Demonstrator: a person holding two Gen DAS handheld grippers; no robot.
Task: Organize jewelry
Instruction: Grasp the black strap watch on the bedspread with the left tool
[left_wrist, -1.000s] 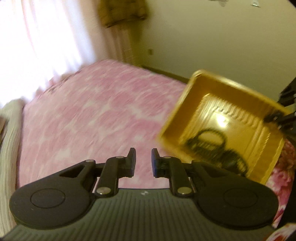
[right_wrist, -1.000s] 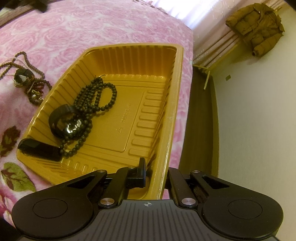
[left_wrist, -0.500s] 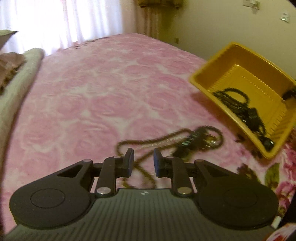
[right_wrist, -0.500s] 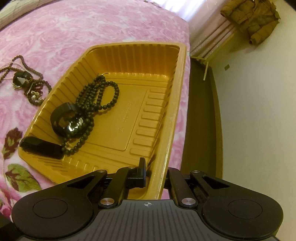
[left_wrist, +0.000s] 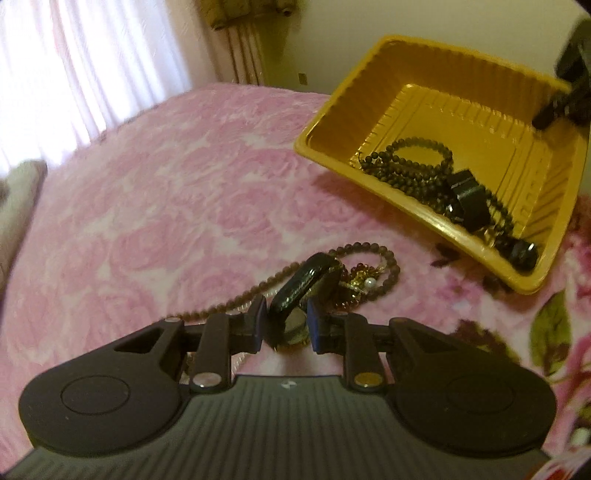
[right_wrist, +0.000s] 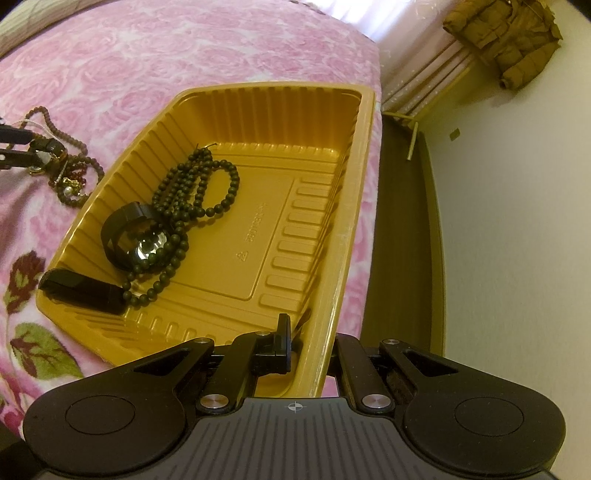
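Note:
A yellow plastic tray (left_wrist: 413, 48) (right_wrist: 365, 155) sits on the pink rose bedspread. It holds a dark bead strand (right_wrist: 192, 184), a black watch (right_wrist: 129, 236) and a black bar-shaped piece (right_wrist: 81, 291). My right gripper (right_wrist: 310, 343) is shut on the tray's near rim. A heap of jewelry lies left of the tray: a black watch (left_wrist: 303, 284), a brown bead necklace (left_wrist: 236, 302) and a gold and pearl trinket (left_wrist: 364, 280). My left gripper (left_wrist: 286, 325) is open, one finger on each side of the watch. It shows at the left edge of the right wrist view (right_wrist: 14, 147).
The bedspread (left_wrist: 147, 206) spreads wide to the left of the jewelry. The bed edge and dark floor (right_wrist: 399, 221) lie right of the tray. A jacket (right_wrist: 506, 40) hangs on the far wall by bright curtains (left_wrist: 74, 66).
My left gripper has swung down and forward to the jewelry heap, and the watch now stands between its fingers. My right gripper keeps its hold on the tray rim.

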